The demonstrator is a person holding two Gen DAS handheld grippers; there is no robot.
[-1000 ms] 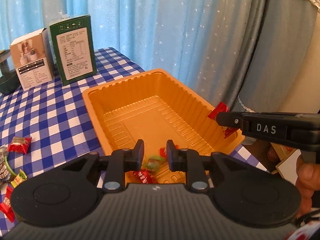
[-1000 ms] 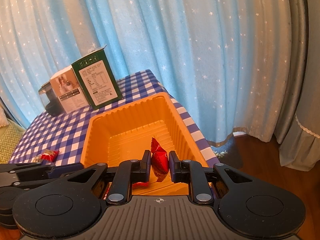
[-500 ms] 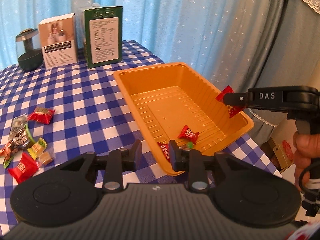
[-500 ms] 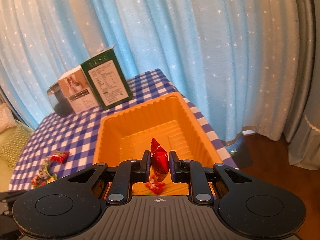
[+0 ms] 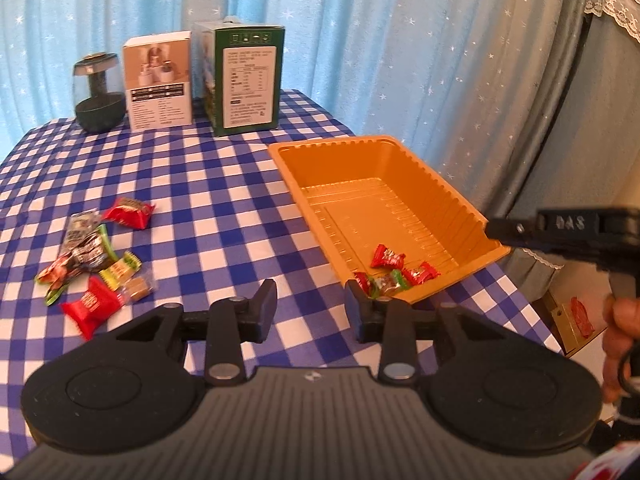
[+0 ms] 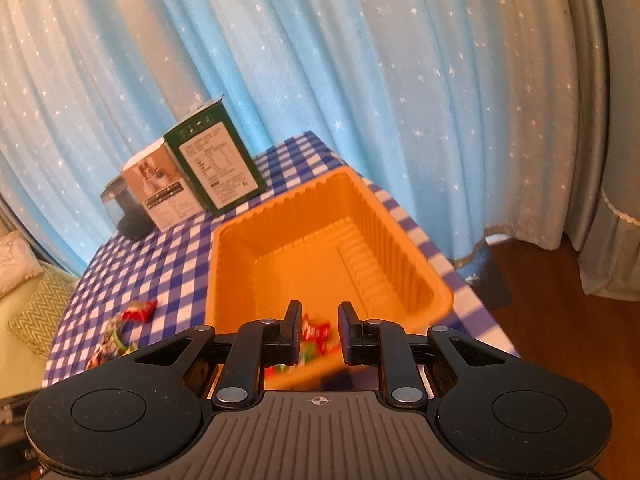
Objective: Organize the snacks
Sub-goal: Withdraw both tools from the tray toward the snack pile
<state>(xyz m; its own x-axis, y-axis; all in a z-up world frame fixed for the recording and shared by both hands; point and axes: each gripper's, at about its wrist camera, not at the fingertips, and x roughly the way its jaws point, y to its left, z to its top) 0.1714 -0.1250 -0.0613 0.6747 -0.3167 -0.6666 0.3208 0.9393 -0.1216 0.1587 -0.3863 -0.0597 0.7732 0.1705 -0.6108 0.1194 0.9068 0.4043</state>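
An orange plastic tray (image 5: 440, 200) sits on the right of the blue checked cloth, with several wrapped candies (image 5: 394, 270) in its near corner. A loose pile of snacks (image 5: 92, 256) lies on the cloth at the left, including red packets (image 5: 130, 212). My left gripper (image 5: 310, 308) hovers over the cloth between pile and tray; its jaws are opening with nothing between them. My right gripper (image 6: 320, 332) hangs over the tray's (image 6: 400, 248) near end, fingers apart and gripping nothing; blurred candies show below it. Its tip (image 5: 496, 230) reaches the tray's right rim.
A green box (image 5: 248, 80), a white box (image 5: 158, 84) and a dark jar (image 5: 98, 92) stand at the table's back edge before a blue curtain. The table ends just right of the tray. A person's hand (image 5: 620, 332) holds the right gripper.
The right gripper has let go of the red candy, which now lies in the tray. The left gripper has drawn back from the tray toward the cloth, and its jaws have widened.
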